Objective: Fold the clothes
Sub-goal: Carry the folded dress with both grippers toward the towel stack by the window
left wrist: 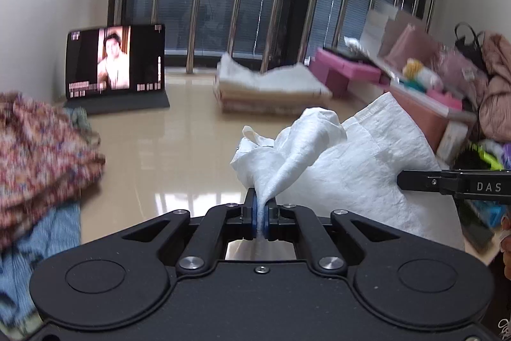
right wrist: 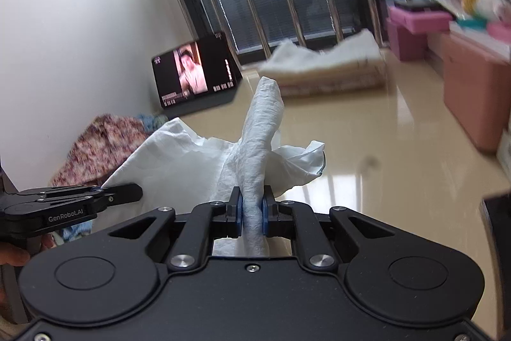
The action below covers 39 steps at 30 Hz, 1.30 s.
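Note:
A white crinkled garment (left wrist: 361,162) hangs in the air between my two grippers, above the glossy beige floor. My left gripper (left wrist: 262,208) is shut on a bunched edge of it, and the cloth spreads away to the right. My right gripper (right wrist: 253,206) is shut on a thick rolled fold of the same white garment (right wrist: 179,162), which sticks up past the blue pads. In the left wrist view the right gripper (left wrist: 403,180) shows side-on at the right edge. In the right wrist view the left gripper (right wrist: 135,191) shows at the left.
A heap of floral cloth (left wrist: 38,149) over blue fabric (left wrist: 38,245) lies at the left. A stack of folded pale clothes (left wrist: 271,88) sits ahead by the barred window. A tablet (left wrist: 116,63) stands by the wall. Pink boxes (left wrist: 345,66) and clutter fill the right.

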Each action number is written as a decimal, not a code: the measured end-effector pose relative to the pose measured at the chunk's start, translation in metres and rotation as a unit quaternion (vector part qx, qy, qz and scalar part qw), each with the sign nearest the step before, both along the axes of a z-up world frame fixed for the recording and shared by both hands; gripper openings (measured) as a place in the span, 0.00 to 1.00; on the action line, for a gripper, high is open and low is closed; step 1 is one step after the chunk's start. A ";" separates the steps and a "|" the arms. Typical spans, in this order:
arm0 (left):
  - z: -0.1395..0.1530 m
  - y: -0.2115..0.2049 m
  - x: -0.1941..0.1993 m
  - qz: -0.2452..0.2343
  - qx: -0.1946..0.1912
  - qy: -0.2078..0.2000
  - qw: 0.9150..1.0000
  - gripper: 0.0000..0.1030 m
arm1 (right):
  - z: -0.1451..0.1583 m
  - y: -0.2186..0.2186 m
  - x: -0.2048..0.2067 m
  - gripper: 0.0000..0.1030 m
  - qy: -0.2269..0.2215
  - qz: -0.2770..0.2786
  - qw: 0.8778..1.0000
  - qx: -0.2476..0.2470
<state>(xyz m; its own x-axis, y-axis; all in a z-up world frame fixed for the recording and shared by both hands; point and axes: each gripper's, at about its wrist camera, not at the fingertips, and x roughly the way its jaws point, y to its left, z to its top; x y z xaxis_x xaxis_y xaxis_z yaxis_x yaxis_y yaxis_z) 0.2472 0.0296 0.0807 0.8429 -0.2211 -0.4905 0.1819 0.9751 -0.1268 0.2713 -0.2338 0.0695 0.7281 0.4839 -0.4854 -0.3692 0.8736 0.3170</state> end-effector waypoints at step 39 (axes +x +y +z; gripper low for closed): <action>-0.003 -0.038 0.446 0.035 -0.032 0.008 0.999 0.04 | 0.004 -0.004 0.442 0.11 -0.004 -0.067 0.995 -0.079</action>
